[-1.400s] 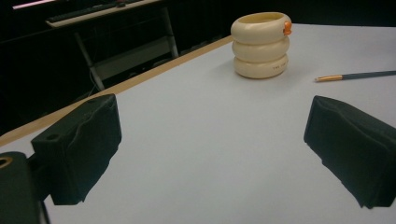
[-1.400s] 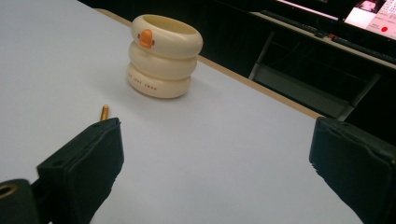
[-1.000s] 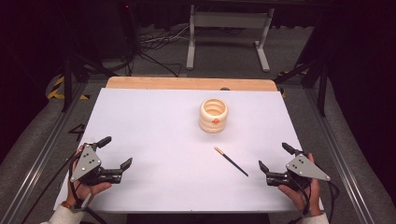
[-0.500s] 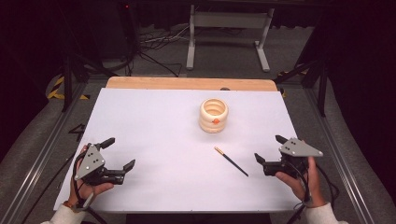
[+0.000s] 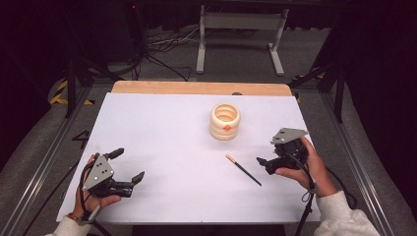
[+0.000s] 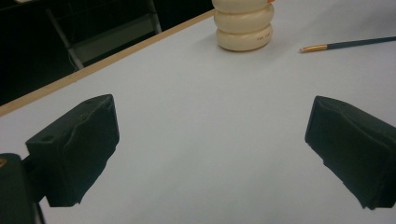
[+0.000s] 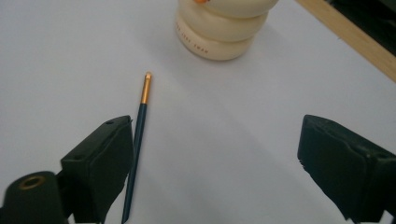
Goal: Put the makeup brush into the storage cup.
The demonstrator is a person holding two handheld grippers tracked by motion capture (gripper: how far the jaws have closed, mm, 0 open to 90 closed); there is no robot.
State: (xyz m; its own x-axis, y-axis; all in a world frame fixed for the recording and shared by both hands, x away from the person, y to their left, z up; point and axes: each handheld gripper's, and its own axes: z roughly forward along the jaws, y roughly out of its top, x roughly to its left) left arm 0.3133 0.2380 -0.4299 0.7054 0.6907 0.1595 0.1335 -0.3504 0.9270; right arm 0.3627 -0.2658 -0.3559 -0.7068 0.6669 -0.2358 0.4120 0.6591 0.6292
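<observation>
Two jaws of the right hand-held gripper (image 5: 265, 163) are held wide, having just been narrowing slightly, nothing between them; the dark pencil (image 5: 243, 170) lies just beside, toward the counter's (image 5: 147, 128) right edge. White counter, dark room.

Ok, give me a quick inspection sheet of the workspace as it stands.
Surface: white sheet on a wooden table, flat.
Job's things: dark pencil with gold tip lying flat; cream ridged holder upright behind it.
Clutter: nothing seen.
Grippers: left gripper open, empty; right gripper open beside the pencil, jaws just closing a little, nothing between them.
Cables: trailing from both grippers; more on the floor.
Surroundings: dark floor, metal stand.
</observation>
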